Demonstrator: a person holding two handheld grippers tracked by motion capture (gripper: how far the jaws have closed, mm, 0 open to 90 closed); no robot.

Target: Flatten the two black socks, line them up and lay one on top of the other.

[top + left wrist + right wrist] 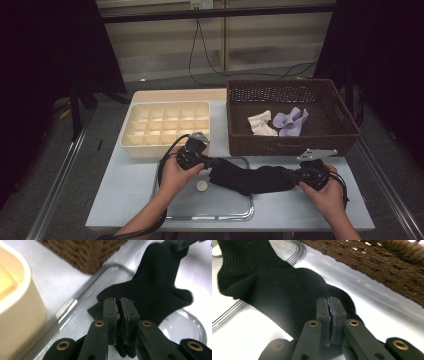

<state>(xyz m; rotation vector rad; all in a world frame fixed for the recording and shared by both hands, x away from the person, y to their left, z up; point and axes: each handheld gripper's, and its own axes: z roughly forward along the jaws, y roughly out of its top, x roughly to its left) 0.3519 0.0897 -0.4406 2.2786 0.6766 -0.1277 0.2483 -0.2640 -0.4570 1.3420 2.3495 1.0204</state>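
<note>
A black sock (252, 178) is stretched over the right edge of the clear tray (210, 216), each end pinched: left gripper (209, 162) clamped on it at 9 o'clock, right gripper (292, 175) at 3. At 12 o'clock the brown wicker basket (345, 125) holds a white sock (262, 123) and a lilac sock (291, 121); at 11 sits the cream divided box (131, 146)

Three cameras, one shared sock

We look down from above; our two gripper cameras sit close, both facing the black sock (250, 178) centre-frame.
</note>
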